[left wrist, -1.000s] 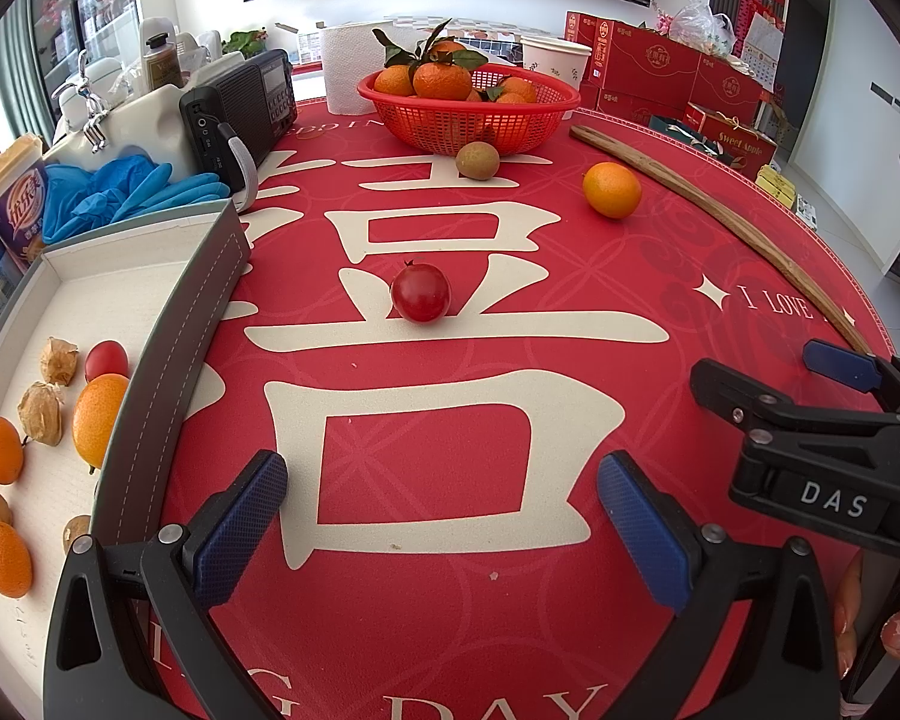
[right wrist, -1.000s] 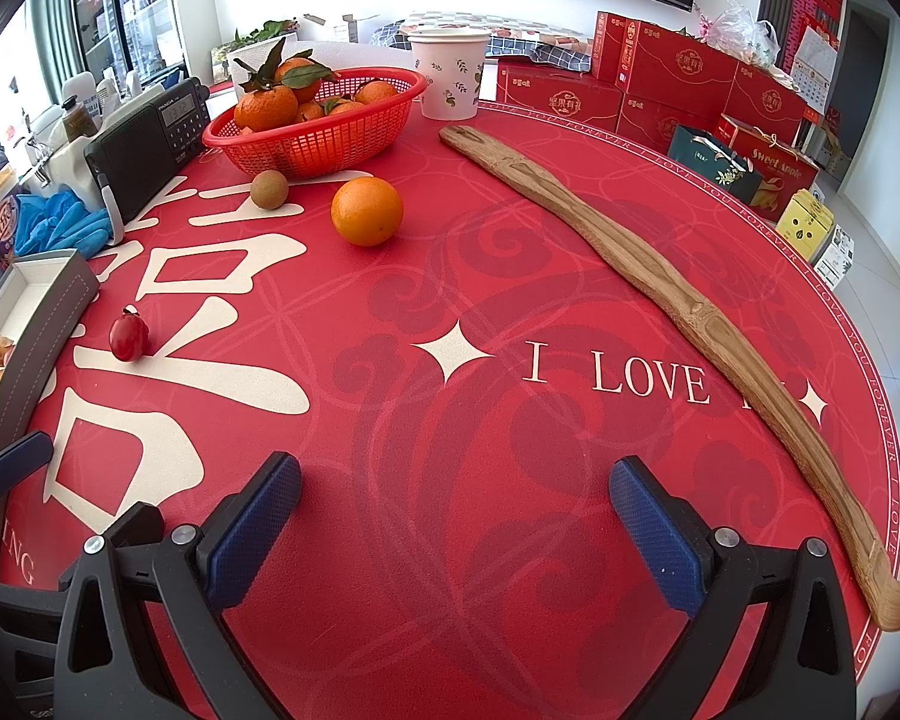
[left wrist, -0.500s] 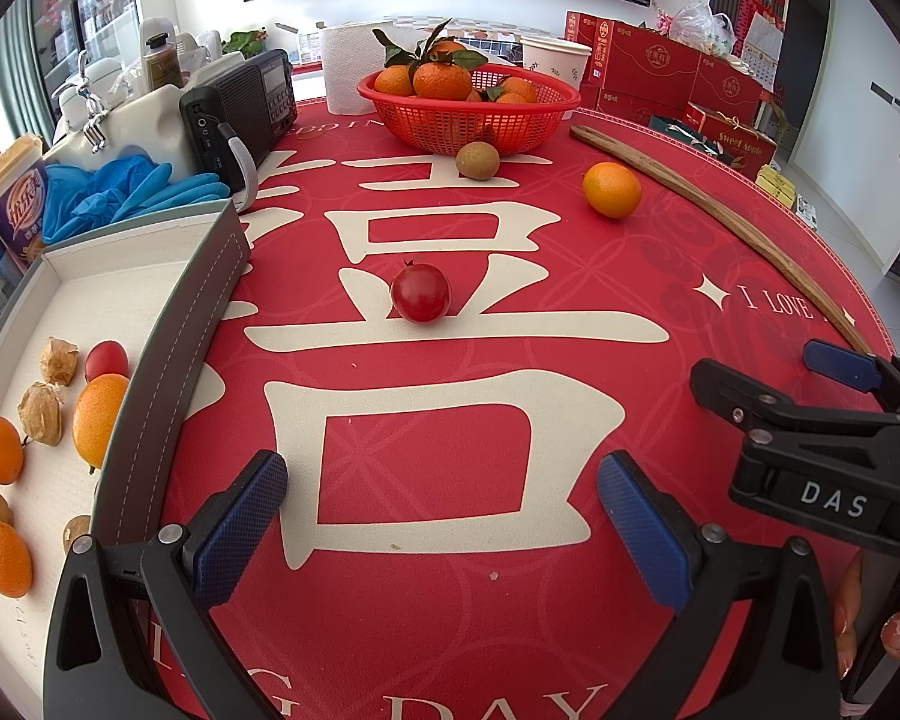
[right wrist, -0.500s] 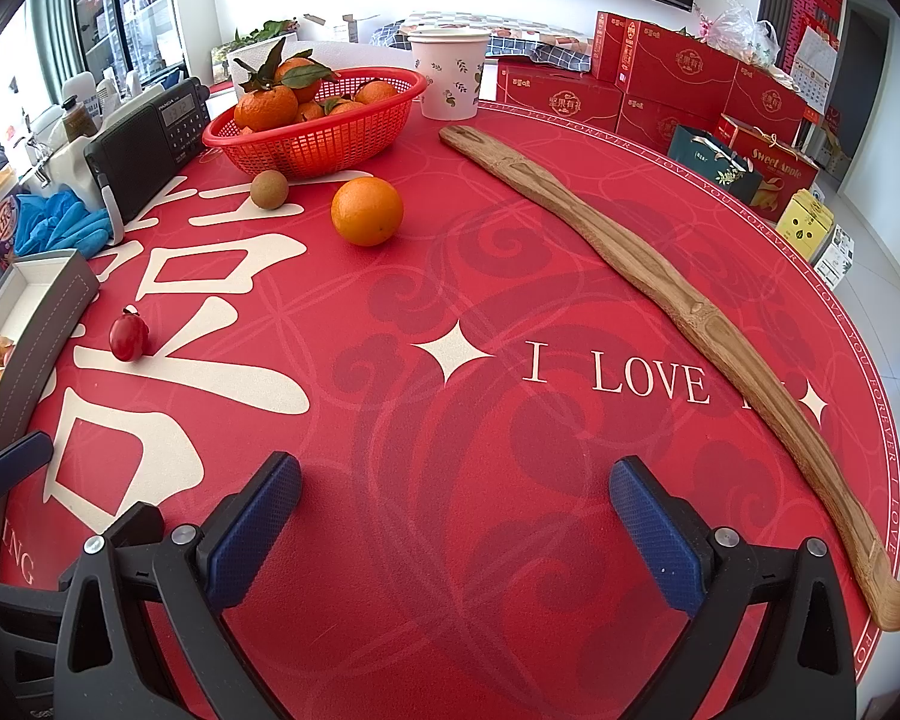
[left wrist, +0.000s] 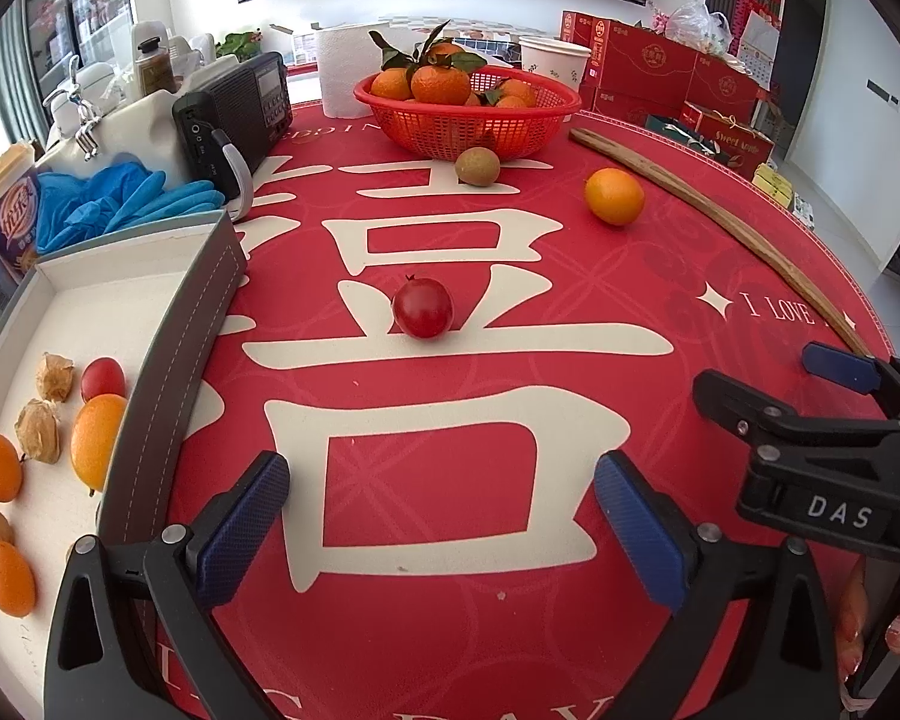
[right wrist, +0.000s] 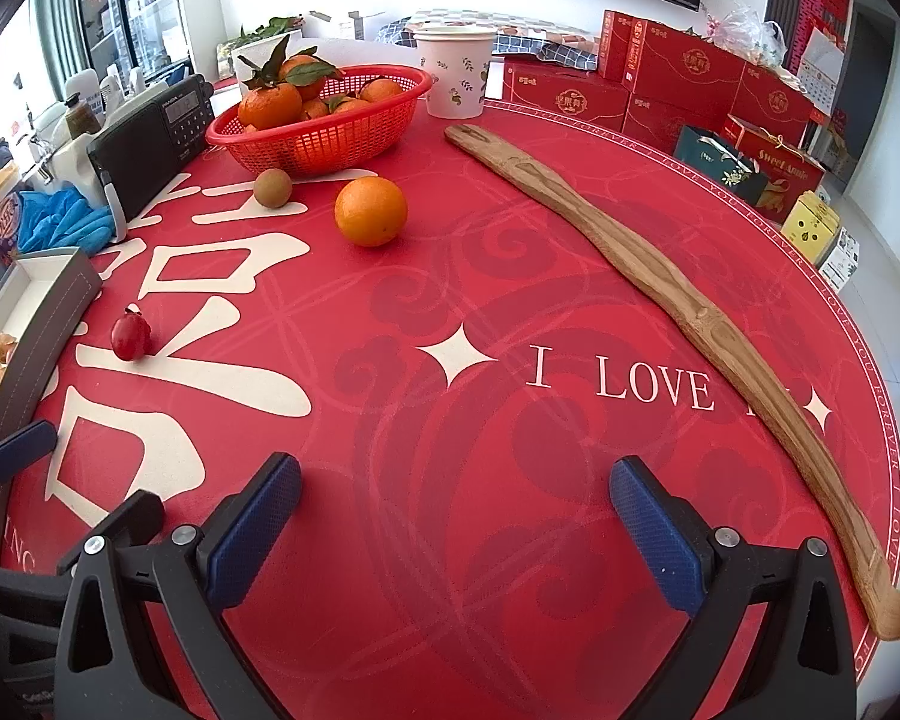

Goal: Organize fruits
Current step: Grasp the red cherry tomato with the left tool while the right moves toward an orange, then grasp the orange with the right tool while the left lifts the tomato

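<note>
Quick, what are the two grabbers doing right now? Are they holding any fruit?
Left gripper: open, holding nothing.
Right gripper: open, holding nothing.

Nothing moved between the earlier pictures and now — both views showed the same scene throughout. The left gripper (left wrist: 441,525) and right gripper (right wrist: 456,531) kept their places above the counter (right wrist: 450,420), jaws spread wide and empty, and the tomato (left wrist: 422,307) and orange (right wrist: 371,210) lay where they had.
</note>
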